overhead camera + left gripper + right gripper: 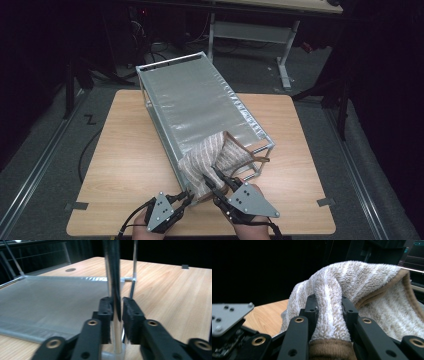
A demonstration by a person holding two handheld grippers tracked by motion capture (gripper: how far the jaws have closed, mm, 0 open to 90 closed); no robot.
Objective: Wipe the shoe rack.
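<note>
A metal rack [195, 100] with a silvery sheet on top lies slantwise on the wooden table [130, 150]. A beige and white striped towel [210, 155] hangs over its near corner. My left gripper [187, 196] is at the rack's near corner. In the left gripper view it [116, 302] is shut on an upright chrome post [113, 277] of the rack, beside the silvery sheet [50, 300]. My right gripper [215, 177] reaches into the towel from below. In the right gripper view its jaws [329, 301] pinch a thick fold of the towel [362, 277].
Bare tabletop [300, 150] lies to the right and left of the rack. Tape marks sit at the near left [76, 206] and near right [326, 202] table edges. A white-legged bench [285, 45] stands behind, on the grey floor. The left gripper's grey plate [227, 315] is close beside the right one.
</note>
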